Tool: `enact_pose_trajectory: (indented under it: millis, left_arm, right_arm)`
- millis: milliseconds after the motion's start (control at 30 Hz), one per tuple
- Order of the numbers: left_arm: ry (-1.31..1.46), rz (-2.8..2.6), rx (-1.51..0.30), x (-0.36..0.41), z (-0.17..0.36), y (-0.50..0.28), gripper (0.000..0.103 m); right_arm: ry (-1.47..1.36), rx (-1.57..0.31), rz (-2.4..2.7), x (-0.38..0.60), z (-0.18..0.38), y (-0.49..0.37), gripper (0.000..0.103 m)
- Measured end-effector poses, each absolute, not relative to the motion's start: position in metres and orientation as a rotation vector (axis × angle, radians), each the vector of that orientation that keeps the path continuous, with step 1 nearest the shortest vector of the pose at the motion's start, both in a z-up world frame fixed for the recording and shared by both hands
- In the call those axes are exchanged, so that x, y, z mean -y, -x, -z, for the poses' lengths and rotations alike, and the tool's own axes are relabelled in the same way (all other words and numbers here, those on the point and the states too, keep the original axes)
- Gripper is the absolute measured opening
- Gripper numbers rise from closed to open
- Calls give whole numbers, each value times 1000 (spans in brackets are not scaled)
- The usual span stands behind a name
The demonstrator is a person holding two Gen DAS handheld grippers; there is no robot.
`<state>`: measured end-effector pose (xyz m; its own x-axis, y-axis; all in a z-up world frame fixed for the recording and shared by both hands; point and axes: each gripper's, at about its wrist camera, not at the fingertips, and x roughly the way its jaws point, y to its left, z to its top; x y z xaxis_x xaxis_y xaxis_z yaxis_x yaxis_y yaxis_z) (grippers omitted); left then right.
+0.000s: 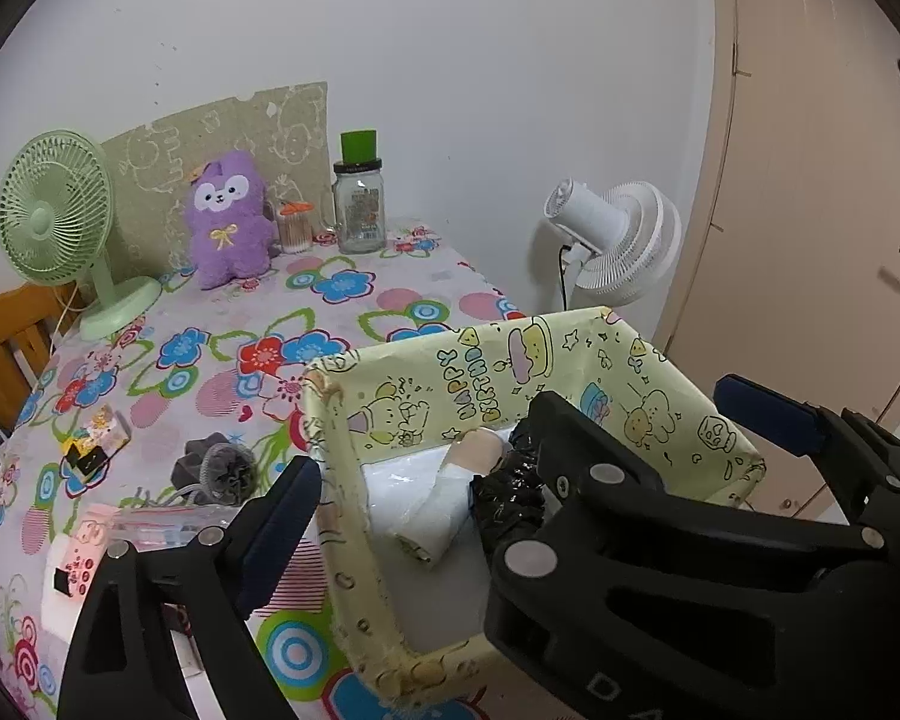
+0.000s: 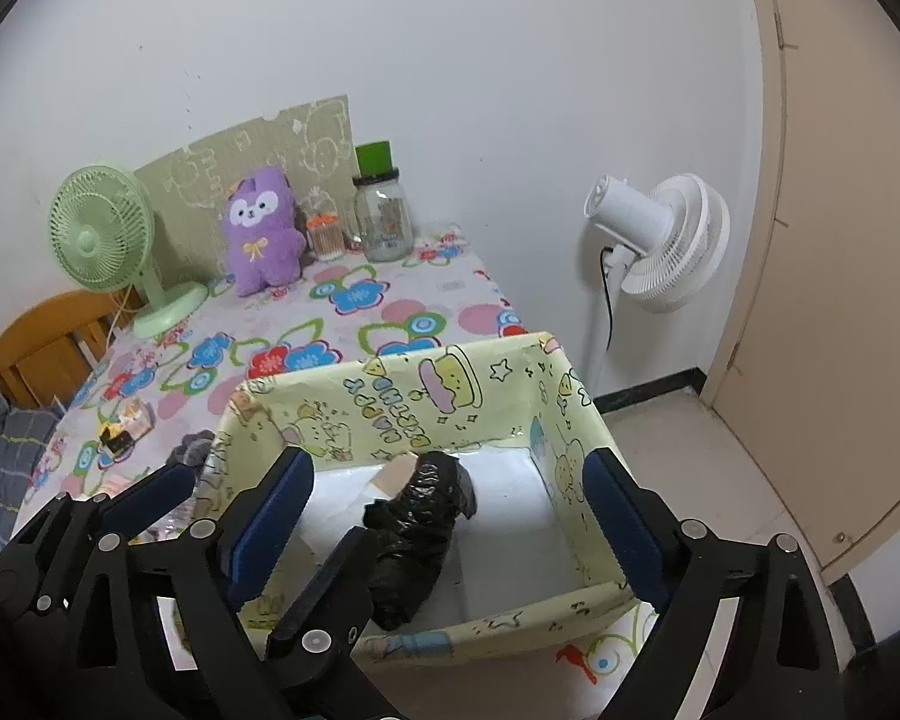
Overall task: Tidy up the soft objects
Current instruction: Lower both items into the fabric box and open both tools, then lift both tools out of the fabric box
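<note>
A yellow cartoon-print box [image 1: 510, 372] [image 2: 390, 396] stands at the table's near right corner. Inside lie a black crinkly bag bundle [image 2: 417, 534] [image 1: 513, 489] and a beige and white cloth roll [image 1: 450, 498] [image 2: 393, 474]. My right gripper [image 2: 444, 516] is open over the box, one finger at each side, above the black bundle. My left gripper [image 1: 522, 462] is open at the box's left side; its right finger reaches into the box next to the black bundle. A grey fluffy item [image 1: 216, 468] [image 2: 192, 450] lies on the table left of the box. A purple plush [image 1: 228, 216] [image 2: 264, 228] sits at the back.
The floral tablecloth [image 1: 210, 348] also bears a green fan [image 1: 60, 216], a glass jar [image 1: 360, 204], a cotton-swab holder [image 1: 294, 228], small packets [image 1: 93, 438] and a clear pouch [image 1: 150, 522]. A white floor fan [image 2: 660, 240] stands right of the table by a door [image 2: 840, 240]. A wooden chair [image 2: 42, 348] is at left.
</note>
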<state>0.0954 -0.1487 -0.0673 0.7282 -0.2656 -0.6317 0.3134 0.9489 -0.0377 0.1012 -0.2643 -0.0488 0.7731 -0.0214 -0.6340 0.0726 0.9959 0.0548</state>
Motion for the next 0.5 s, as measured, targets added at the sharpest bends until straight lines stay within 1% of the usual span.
enact_pose_trajectory:
  millis: [100,500]
  left_arm:
    - [-74,310,-671,143,63,-90,95]
    - [-83,284,-617,121,47,-68,97]
  right_arm:
    - [-74,-669,50,258,44,-96,95]
    - [-58,-621,38,234,28,-72,99]
